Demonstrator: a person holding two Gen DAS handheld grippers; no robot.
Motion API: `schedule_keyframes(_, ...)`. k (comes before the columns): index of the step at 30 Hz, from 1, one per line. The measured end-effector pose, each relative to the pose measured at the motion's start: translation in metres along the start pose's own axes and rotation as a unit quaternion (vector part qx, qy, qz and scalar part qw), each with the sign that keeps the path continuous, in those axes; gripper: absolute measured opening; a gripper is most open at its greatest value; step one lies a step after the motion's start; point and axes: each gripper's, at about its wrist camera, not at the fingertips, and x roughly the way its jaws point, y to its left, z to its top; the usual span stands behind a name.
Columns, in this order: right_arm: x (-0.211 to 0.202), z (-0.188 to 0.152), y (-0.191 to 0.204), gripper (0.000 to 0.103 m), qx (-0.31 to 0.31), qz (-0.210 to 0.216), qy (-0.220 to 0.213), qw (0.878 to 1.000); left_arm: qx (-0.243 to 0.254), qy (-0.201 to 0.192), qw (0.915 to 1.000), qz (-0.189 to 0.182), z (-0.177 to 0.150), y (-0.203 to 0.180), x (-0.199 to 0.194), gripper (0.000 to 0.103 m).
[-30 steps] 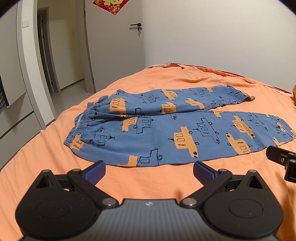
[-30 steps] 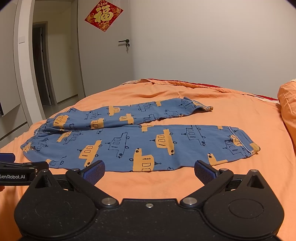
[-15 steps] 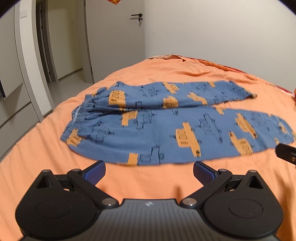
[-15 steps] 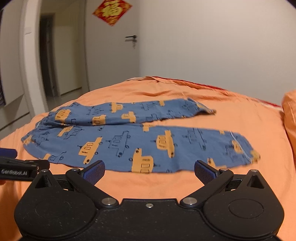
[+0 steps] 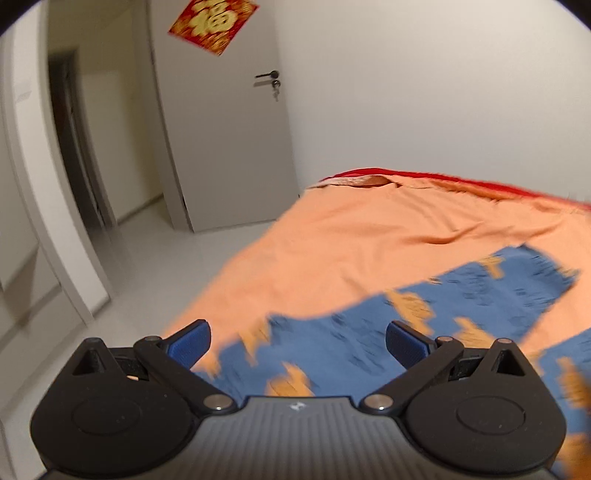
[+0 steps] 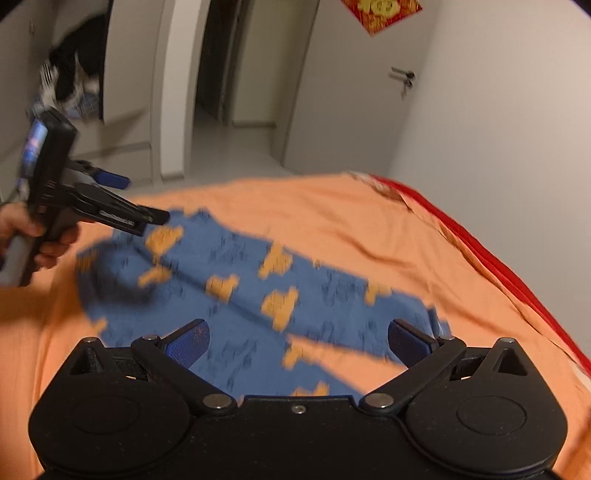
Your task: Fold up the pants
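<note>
Your left gripper (image 5: 297, 341) has its jaws spread wide, with nothing between the blue pads (image 5: 188, 341); through the gap you see the pants (image 5: 369, 332), blurred, lying flat on the bed (image 5: 369, 236). Your right gripper (image 6: 298, 341) is the same: jaws wide apart, nothing held, blue pads (image 6: 186, 341) framing the blue fabric with its orange print.

In the right wrist view the pants (image 6: 240, 291) stretch across the orange bed (image 6: 332, 214) from the left edge toward the lower right, with one leg running under your right gripper. In that same view your left gripper (image 6: 147, 201) shows from the side, held in your left hand (image 6: 40, 236), its tip over the pants' left end; whether it touches the cloth is lost in blur.

Beyond the bed stand a white door (image 5: 221, 129) with a dark handle (image 5: 267, 75), a red and gold hanging (image 5: 212, 22) on it, and an open doorway (image 5: 79, 147) to its left. A red edge (image 6: 498, 258) runs along the bed's far side.
</note>
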Motion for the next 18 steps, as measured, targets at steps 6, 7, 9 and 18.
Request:
schedule_keyframes(6, 0.086, -0.008, -0.053, 0.102, 0.029, 0.052, 0.013, 0.998, 0.049, 0.030, 0.9971, -0.049, 0.020, 0.040, 0.064, 0.103)
schedule_keyframes(7, 0.101, -0.005, -0.058, 0.102, 0.026, 0.063, 0.017, 0.998, 0.053, 0.048, 0.9951, -0.068, 0.022, 0.047, 0.074, 0.103)
schedule_keyframes(9, 0.137, 0.003, -0.065, 0.102, 0.015, 0.087, 0.022, 0.996, 0.066, 0.082, 0.9895, -0.099, 0.022, 0.058, 0.090, 0.103)
schedule_keyframes(18, 0.294, 0.049, -0.053, 0.088, -0.055, 0.163, 0.072, 0.982, 0.060, 0.147, 0.9744, -0.159, 0.037, 0.082, 0.133, 0.092)
